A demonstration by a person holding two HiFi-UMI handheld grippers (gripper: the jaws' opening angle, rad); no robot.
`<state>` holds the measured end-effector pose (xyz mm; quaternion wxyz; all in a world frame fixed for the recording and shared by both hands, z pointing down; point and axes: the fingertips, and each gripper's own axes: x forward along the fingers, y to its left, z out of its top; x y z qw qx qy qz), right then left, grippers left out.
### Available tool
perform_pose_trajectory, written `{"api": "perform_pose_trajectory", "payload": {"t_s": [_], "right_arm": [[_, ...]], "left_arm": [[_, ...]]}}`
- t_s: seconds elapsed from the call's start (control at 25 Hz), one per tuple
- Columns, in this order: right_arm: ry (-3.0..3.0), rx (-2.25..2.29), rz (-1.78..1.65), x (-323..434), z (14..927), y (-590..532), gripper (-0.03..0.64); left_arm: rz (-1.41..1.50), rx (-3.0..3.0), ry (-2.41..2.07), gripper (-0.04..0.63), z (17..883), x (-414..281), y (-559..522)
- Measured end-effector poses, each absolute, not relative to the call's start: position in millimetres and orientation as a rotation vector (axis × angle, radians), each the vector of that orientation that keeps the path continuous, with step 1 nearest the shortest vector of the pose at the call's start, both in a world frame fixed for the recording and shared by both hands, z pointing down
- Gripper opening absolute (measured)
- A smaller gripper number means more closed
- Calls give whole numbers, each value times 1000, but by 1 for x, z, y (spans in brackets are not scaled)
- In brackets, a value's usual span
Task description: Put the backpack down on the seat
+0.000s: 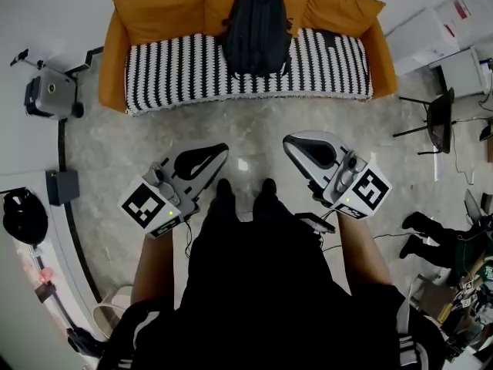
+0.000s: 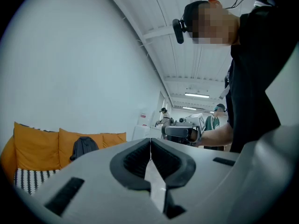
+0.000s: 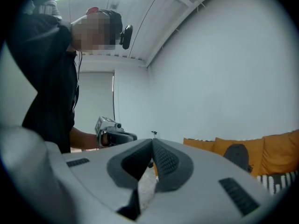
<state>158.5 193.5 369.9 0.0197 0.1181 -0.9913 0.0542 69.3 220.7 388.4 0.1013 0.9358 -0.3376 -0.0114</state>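
A black backpack [image 1: 257, 29] stands upright on the sofa's striped seat [image 1: 177, 72], leaning against the orange back cushions. It shows small in the left gripper view [image 2: 83, 147] and at the right in the right gripper view [image 3: 237, 156]. My left gripper [image 1: 218, 151] hangs over the floor in front of the sofa, shut and empty. My right gripper [image 1: 290, 141] is beside it, also shut with nothing between its jaws. Both are well short of the backpack, tips turned toward each other. Each sees the other: the right gripper [image 2: 180, 131] and the left gripper [image 3: 114, 136].
The orange sofa [image 1: 115, 60] stands against the far wall. A wheeled device [image 1: 50, 95] stands at the left, a stand [image 1: 439, 118] and white boxes [image 1: 439, 29] at the right. My feet [image 1: 245, 195] are on the grey floor. Other people [image 2: 164, 116] stand far off.
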Motion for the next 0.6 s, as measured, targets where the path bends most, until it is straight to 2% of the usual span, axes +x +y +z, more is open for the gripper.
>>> {"api": "perform_pose_trajectory", "payload": {"t_s": [0.6], "right_arm": [[-3054,335,267,190,400,183,28]], "left_arm": [[44,2694,-949,23,410,106,222]]}}
